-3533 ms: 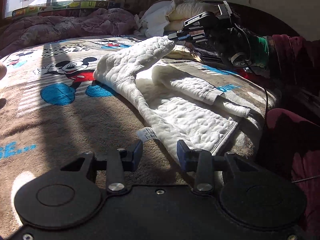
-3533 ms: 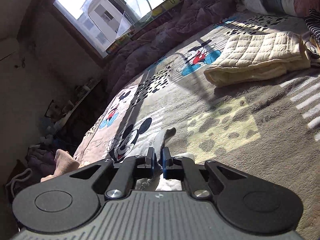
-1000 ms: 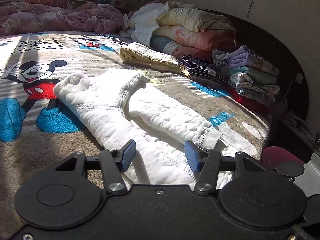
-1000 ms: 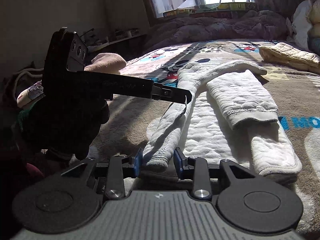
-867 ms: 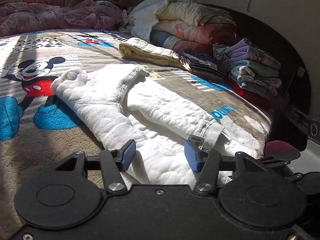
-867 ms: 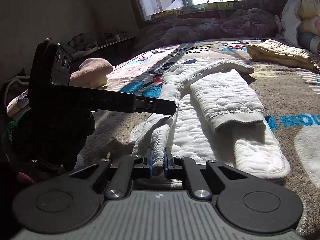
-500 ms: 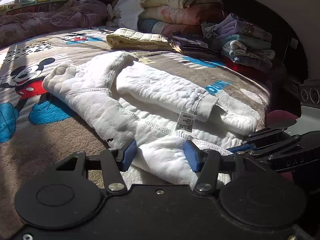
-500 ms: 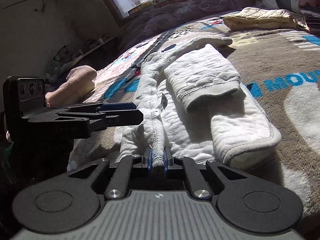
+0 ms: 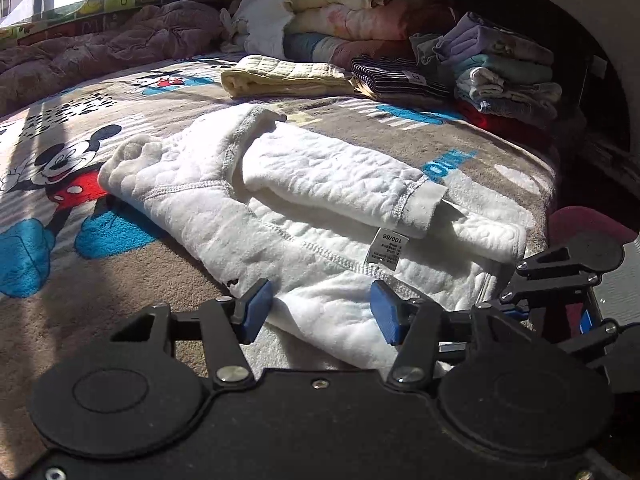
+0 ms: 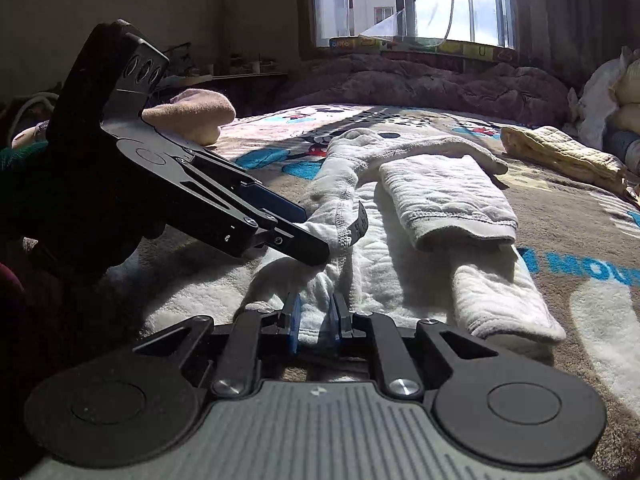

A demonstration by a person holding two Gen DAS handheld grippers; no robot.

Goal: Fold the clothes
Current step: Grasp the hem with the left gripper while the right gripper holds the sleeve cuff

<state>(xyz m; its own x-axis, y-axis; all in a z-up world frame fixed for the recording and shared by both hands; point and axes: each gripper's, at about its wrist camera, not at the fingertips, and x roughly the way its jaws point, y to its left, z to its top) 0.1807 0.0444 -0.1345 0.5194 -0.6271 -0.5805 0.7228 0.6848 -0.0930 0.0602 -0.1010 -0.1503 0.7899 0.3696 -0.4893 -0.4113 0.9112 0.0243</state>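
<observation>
Pinching the white quilted garment at its near hem, the right tool is easing apart; the left tool straddles it, ungripped, ready to fold.

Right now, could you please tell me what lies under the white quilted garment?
The white quilted garment lies on a brown cartoon-print blanket, visible all around it. Anything directly beneath is covered.

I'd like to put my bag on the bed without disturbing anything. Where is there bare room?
The widest free patch is the cartoon blanket between the white garment and the rumpled purple quilt under the window. A smaller bare strip lies between the garment and the yellow folded cloth. It is crowded by the folded piles and where both tools meet at the garment's near end.
</observation>
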